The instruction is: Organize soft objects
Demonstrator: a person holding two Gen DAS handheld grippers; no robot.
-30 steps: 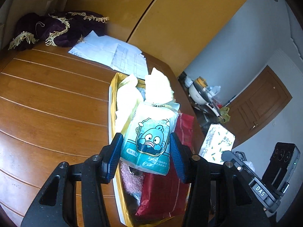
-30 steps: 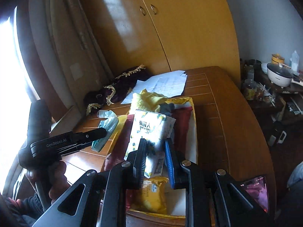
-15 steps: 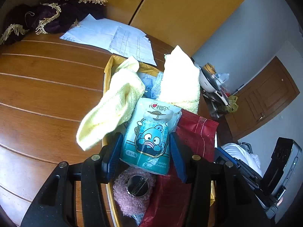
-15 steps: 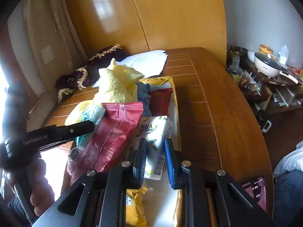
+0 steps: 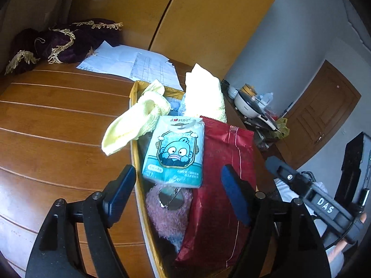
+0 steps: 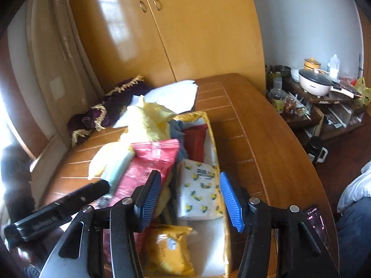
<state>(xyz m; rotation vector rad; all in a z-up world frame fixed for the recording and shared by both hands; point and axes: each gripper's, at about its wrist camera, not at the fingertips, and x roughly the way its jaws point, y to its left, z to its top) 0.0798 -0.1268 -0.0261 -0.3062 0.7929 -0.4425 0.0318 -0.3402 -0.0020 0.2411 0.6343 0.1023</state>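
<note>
Left claw [image 5: 178, 194] spread – blue tissue pack [image 5: 175, 153] free, right claw [image 6: 190, 199] spread – lemon tissue pack [image 6: 199, 193] free

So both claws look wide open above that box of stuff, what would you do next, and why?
Probably draw both grippers back from the box. The left gripper is open, and the blue cartoon tissue pack lies free on the pile. The right gripper is open too, with the lemon-print tissue pack resting inside the box. Neither holds anything. After that, perhaps tuck in the yellow towel hanging over the rim.
</note>
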